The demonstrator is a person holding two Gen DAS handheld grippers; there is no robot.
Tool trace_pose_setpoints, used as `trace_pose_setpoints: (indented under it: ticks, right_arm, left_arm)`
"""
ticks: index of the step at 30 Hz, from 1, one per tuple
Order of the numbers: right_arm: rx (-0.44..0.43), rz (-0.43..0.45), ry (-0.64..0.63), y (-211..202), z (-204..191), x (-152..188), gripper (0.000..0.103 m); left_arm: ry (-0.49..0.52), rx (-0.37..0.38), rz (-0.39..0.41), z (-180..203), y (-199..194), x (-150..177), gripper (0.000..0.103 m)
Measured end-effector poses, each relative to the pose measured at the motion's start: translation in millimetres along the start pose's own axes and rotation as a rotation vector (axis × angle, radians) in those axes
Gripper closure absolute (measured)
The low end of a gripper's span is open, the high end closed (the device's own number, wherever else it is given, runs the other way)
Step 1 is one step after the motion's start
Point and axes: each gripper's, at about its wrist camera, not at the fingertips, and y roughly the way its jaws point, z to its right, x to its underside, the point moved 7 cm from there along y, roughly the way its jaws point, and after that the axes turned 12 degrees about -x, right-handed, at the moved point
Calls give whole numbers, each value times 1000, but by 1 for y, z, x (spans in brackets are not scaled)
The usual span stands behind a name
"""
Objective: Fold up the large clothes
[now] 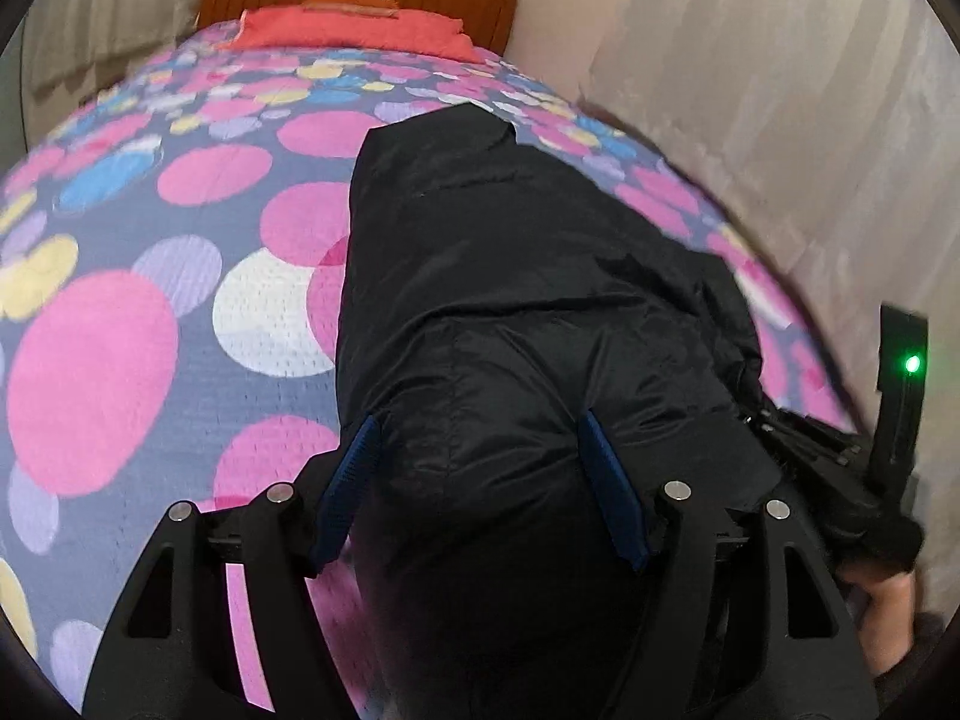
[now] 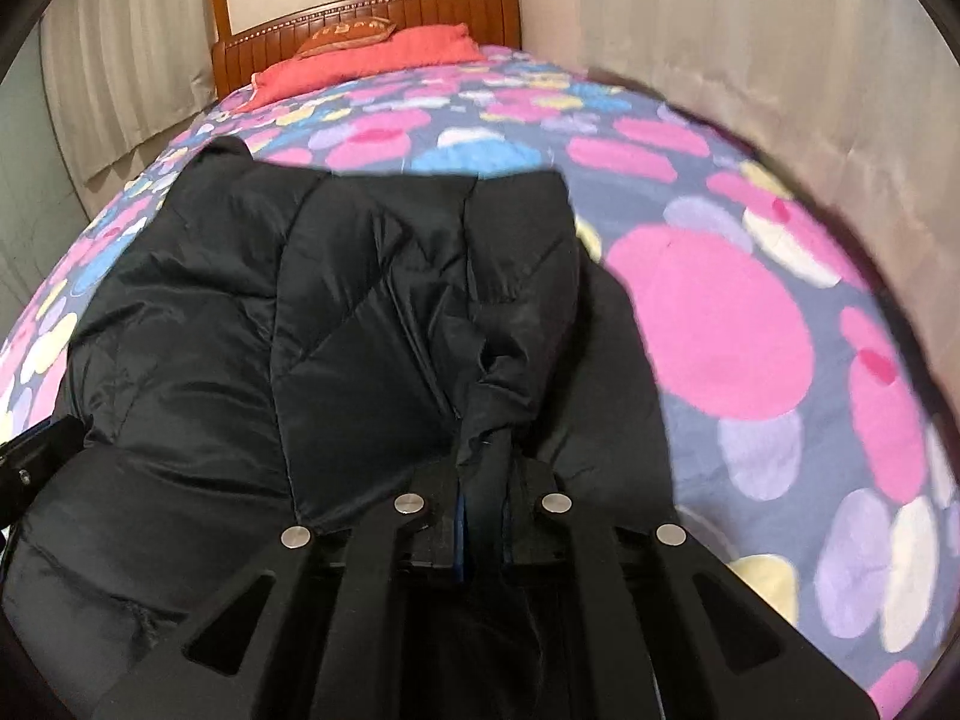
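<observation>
A black padded jacket (image 1: 528, 300) lies lengthwise on the bed with the dotted cover (image 1: 120, 312). My left gripper (image 1: 480, 444) is open, its blue pads (image 1: 606, 480) spread on either side of the jacket's near end, which bulges between them. The right gripper body shows at the right edge of the left wrist view (image 1: 840, 480). In the right wrist view the jacket (image 2: 336, 324) fills the left and middle. My right gripper (image 2: 483, 462) is shut on a bunched fold of the jacket's cloth, which rises from between the fingers.
A red pillow (image 1: 354, 27) and an orange cushion (image 2: 348, 36) lie at the wooden headboard (image 2: 384, 12) far ahead. Curtains (image 1: 780, 120) hang close along the bed's right side and also at the left (image 2: 120, 60).
</observation>
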Motion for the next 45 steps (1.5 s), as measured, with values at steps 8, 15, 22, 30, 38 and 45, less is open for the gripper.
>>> trace_pose_setpoints:
  ticks: [8,15,22,30,38,45]
  right_arm:
    - [-38,27,55,11,6,5,95]
    - [-53,71,101,-37,4,-1,90]
    - [-133,109,-9,-79,-36,23,90]
    - [-66,35,-24,-26,-18,56,93]
    - [-84,98,11,-83,-28,23,89]
    - [-81,141,-38,-61,-39,-58,89]
  left_arm:
    - [11,-31,5,0,14,6,35]
    - [-77,-25,2,-21,-18,2,35]
    - [-62,0,48,-8,-39,19,35]
    - [37,-75,75,15,-16,36,35]
    - [-70,-12,44,-15,-48,10,38]
    - [-61,-26,67,-7,-27,-51,36]
